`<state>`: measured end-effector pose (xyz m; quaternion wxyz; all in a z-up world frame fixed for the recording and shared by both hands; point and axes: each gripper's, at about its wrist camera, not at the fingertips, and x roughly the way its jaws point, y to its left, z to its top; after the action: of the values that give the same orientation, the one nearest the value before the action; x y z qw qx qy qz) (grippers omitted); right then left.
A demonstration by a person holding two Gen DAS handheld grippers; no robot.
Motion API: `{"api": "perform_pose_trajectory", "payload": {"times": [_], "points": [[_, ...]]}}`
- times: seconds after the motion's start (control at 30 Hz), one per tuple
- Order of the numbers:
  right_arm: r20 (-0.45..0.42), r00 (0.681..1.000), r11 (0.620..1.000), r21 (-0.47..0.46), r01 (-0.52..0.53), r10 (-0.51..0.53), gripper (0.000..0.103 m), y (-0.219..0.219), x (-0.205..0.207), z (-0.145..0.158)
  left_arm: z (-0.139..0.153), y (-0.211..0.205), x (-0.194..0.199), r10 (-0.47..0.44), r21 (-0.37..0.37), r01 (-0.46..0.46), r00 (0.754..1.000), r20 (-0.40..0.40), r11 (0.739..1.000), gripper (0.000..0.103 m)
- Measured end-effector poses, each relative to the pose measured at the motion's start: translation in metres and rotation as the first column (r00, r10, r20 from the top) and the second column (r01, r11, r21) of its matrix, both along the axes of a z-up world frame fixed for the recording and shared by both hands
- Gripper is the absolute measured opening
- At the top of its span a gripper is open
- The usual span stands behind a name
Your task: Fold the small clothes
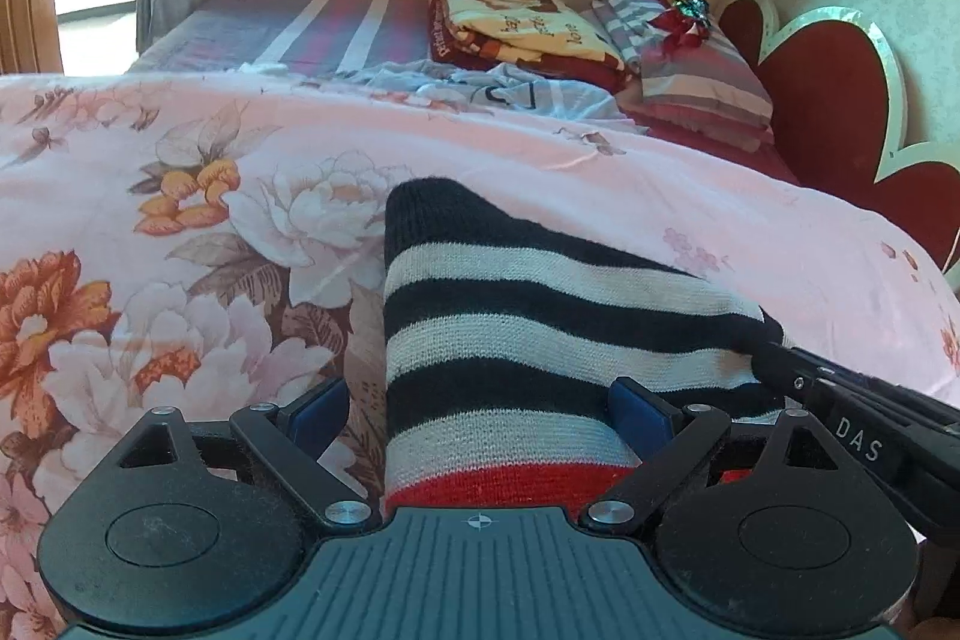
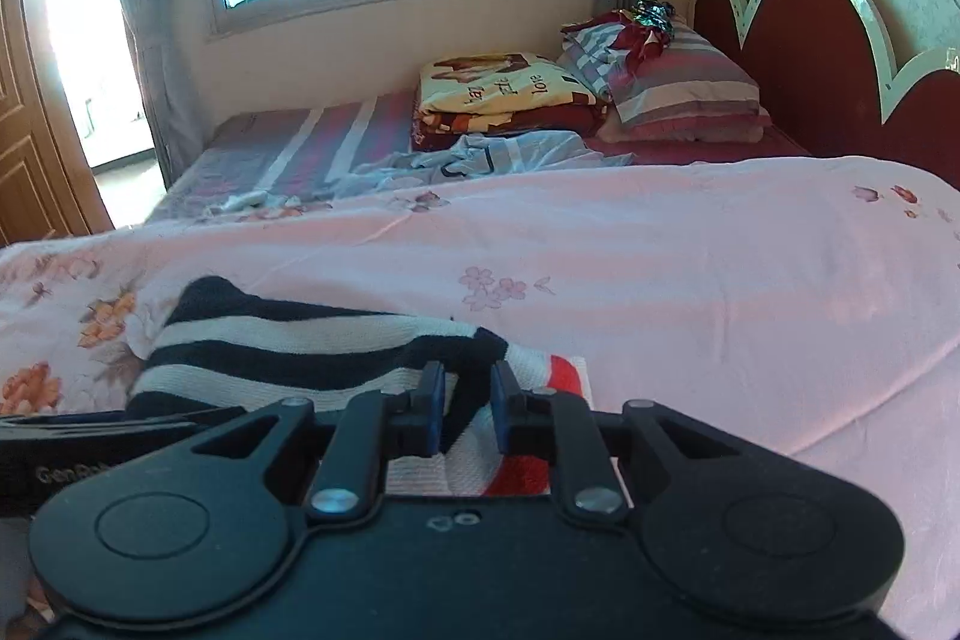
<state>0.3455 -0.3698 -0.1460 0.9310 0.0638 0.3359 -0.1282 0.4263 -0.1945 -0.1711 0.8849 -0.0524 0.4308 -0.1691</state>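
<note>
one striped knit garment (image 1: 528, 340) lies near on the pink floral bedspread (image 1: 180, 220). the left gripper (image 1: 480, 418) is spread wide around its red hem; the right gripper (image 2: 468, 412) pinches a dark fold. far off: one folded blanket (image 2: 504, 94), one pillow (image 2: 678, 94).

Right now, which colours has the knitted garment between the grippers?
The striped garment has black and white stripes with a red band at one end; the left wrist view shows it best.

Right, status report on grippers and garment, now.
Left gripper open, straddling striped sweater. Right gripper pinching its edge. Sweater on floral bedsheet. Nothing in the way.
</note>
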Motion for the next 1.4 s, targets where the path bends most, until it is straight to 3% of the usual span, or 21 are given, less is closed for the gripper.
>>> {"api": "perform_pose_trajectory", "payload": {"times": [0.1, 0.2, 0.4, 0.6, 0.8, 1.0, 1.07, 1.17, 1.4], "points": [[0.041, 0.999, 0.997, 0.075, 0.017, -0.020, 0.015, -0.011, -0.005, -0.011, -0.010, 0.003, 0.000, 0.010, -0.021, -0.010, 1.000, -0.009, 1.000, 0.093], [0.064, 0.998, 0.997, 0.076, 0.010, -0.015, 0.015, -0.011, -0.008, -0.014, -0.011, -0.001, -0.004, -0.004, 0.011, 0.004, 1.000, 0.027, 1.000, 0.093], [0.084, 0.996, 0.986, 0.169, 0.014, -0.028, 0.015, -0.024, -0.015, -0.011, -0.006, 0.001, -0.006, -0.004, 0.019, 0.003, 1.000, 0.028, 1.000, 0.093], [0.092, 0.996, 0.992, 0.130, -0.006, -0.006, 0.021, -0.014, -0.026, 0.009, 0.008, 0.014, -0.031, -0.023, 0.004, 0.023, 0.998, 0.056, 1.000, 0.093], [0.118, 0.992, 0.992, 0.115, -0.047, 0.034, 0.021, -0.004, -0.073, 0.030, 0.020, 0.035, -0.070, -0.056, -0.025, 0.058, 0.996, 0.072, 0.998, 0.093], [0.089, 0.994, 0.997, 0.035, -0.064, 0.060, 0.021, 0.014, -0.124, 0.025, 0.013, 0.038, -0.107, -0.086, -0.035, 0.088, 0.994, 0.064, 0.996, 0.093], [0.039, 0.998, 0.999, 0.001, -0.054, 0.054, 0.021, 0.018, -0.131, 0.013, 0.010, 0.035, -0.108, -0.085, -0.045, 0.086, 0.996, 0.031, 0.995, 0.093], [0.009, 1.000, 1.000, -0.001, -0.011, 0.011, 0.019, 0.010, -0.136, -0.003, 0.005, 0.025, -0.113, -0.114, -0.015, 0.115, 0.993, 0.028, 0.993, 0.093], [-0.013, 1.000, 0.995, 0.095, 0.017, -0.016, 0.018, 0.010, -0.153, 0.007, 0.011, 0.034, -0.135, -0.136, -0.015, 0.136, 0.991, 0.014, 0.991, 0.093]]}}
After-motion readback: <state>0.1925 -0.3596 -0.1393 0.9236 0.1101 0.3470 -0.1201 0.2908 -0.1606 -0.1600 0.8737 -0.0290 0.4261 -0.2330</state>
